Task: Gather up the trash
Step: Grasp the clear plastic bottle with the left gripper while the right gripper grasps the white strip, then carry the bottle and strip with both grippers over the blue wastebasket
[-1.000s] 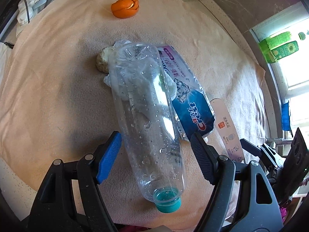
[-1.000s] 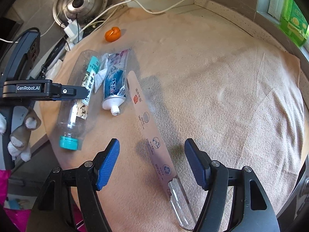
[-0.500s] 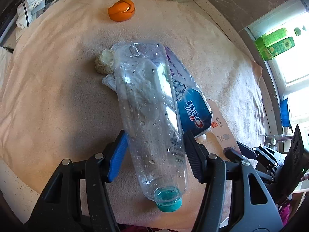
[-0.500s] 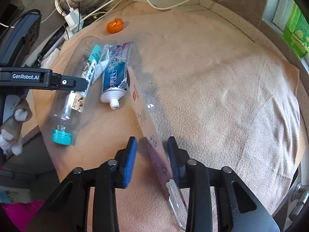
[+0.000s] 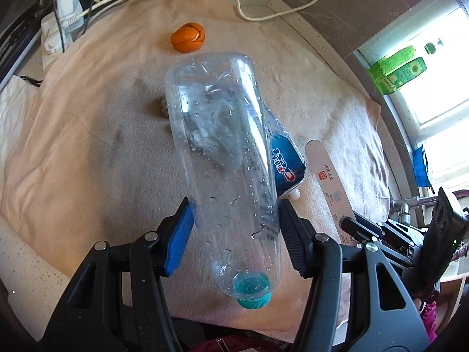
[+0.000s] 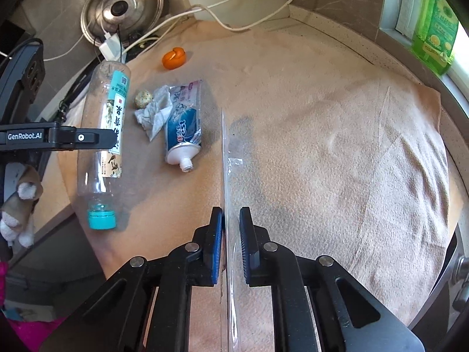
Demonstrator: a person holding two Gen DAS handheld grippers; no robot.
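My left gripper (image 5: pixel 234 214) is shut on a clear plastic bottle (image 5: pixel 225 158) with a teal cap and holds it lifted off the beige cloth (image 5: pixel 88 152). The bottle also shows in the right wrist view (image 6: pixel 105 135). My right gripper (image 6: pixel 231 234) is shut on a long flat toothbrush package (image 6: pixel 225 176), held edge-on and raised; it also shows in the left wrist view (image 5: pixel 328 176). On the cloth lie a blue toothpaste tube (image 6: pixel 184 129), a crumpled tissue (image 6: pixel 154 114), a small brownish ball (image 6: pixel 143 99) and an orange peel (image 6: pixel 173 57).
Power strip, charger and white cables (image 5: pixel 67 14) lie at the cloth's far left edge. A steel pot lid (image 6: pixel 123 8) stands behind. Green bottles (image 6: pixel 433 35) stand on the window sill at right. The counter's front edge runs close to both grippers.
My left gripper closed on the bottle and lifted it off the cloth. My right gripper closed on the toothbrush package and turned it up on edge.
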